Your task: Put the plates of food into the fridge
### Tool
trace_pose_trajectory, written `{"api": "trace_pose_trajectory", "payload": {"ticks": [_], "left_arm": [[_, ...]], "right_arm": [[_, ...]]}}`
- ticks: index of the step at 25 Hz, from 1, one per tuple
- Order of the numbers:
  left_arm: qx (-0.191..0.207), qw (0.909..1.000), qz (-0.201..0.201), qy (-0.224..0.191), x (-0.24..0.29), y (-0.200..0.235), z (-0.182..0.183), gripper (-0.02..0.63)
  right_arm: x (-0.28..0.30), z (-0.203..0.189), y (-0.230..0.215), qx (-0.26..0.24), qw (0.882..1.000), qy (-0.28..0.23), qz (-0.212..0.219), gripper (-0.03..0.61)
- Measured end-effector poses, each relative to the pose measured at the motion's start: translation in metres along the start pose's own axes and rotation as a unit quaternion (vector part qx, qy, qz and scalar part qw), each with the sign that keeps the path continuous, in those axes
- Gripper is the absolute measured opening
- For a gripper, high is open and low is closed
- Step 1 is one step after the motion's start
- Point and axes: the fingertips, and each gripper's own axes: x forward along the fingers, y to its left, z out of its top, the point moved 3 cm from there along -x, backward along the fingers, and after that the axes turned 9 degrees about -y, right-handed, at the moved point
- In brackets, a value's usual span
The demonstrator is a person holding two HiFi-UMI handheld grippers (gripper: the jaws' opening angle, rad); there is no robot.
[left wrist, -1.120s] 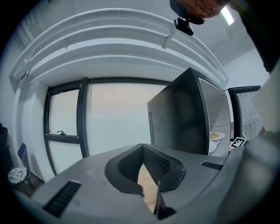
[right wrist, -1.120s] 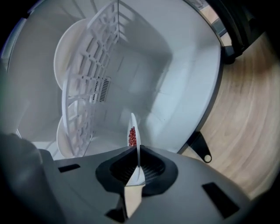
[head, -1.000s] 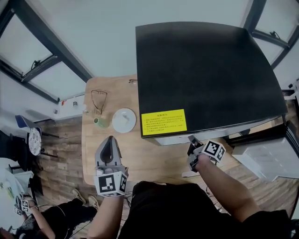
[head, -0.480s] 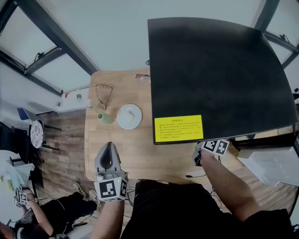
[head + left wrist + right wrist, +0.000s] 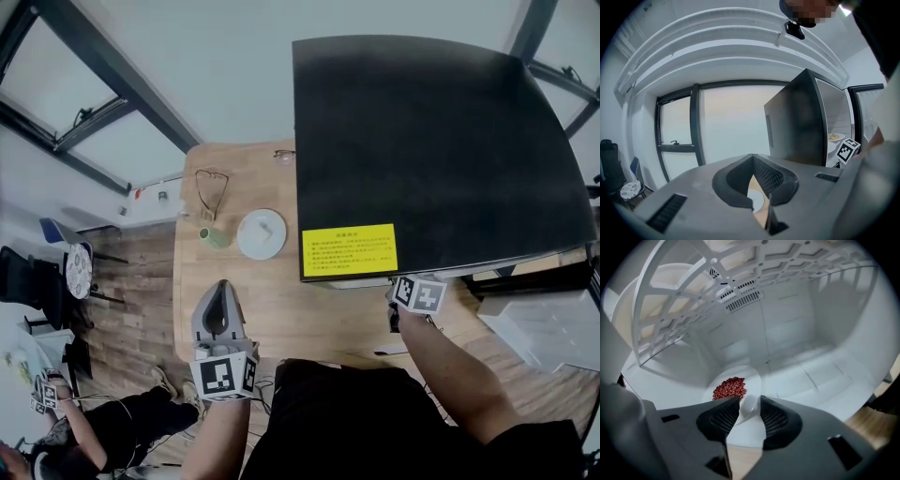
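Note:
A white plate with red beans (image 5: 751, 375) lies on the white floor inside the fridge (image 5: 431, 141). My right gripper (image 5: 750, 401) reaches into the fridge. Its jaws have just been opening and stand apart, with the plate's near rim between them. In the head view only its marker cube (image 5: 419, 293) shows, under the fridge's front edge. A second white plate (image 5: 261, 234) lies on the wooden table (image 5: 281, 309). My left gripper (image 5: 221, 284) hovers shut near the table's front edge, pointing at that plate (image 5: 757, 201).
A green cup (image 5: 212, 237) and glasses (image 5: 212, 187) lie left of the table plate. The open white fridge door (image 5: 544, 328) stands at the right. A wire shelf (image 5: 717, 282) spans the fridge above the bean plate. Another plate of food (image 5: 834, 137) sits inside.
The right hand has rolled at the fridge's front edge, so its marker cube shows a different face. The left gripper has stayed over the table's front.

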Motion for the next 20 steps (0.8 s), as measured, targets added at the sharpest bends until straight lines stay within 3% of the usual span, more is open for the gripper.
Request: {"api": "trace_pose_trajectory", "payload": {"ticks": [10, 16, 20], "left_arm": [[-0.015, 0.9997, -0.021, -0.006, 0.000, -0.020, 0.004, 0.003], [-0.029, 0.9982, -0.051, -0.009, 0.004, -0.043, 0.002, 0.003], [-0.037, 0.9966, -0.073, -0.011, 0.006, -0.060, 0.004, 0.003]], "right_arm": [[-0.039, 0.014, -0.007, -0.054, 0.995, -0.078, 0.011, 0.140], [-0.084, 0.043, 0.004, -0.113, 0.983, -0.144, 0.033, 0.125], [-0.116, 0.062, 0.014, -0.137, 0.973, -0.177, 0.054, 0.081]]}}
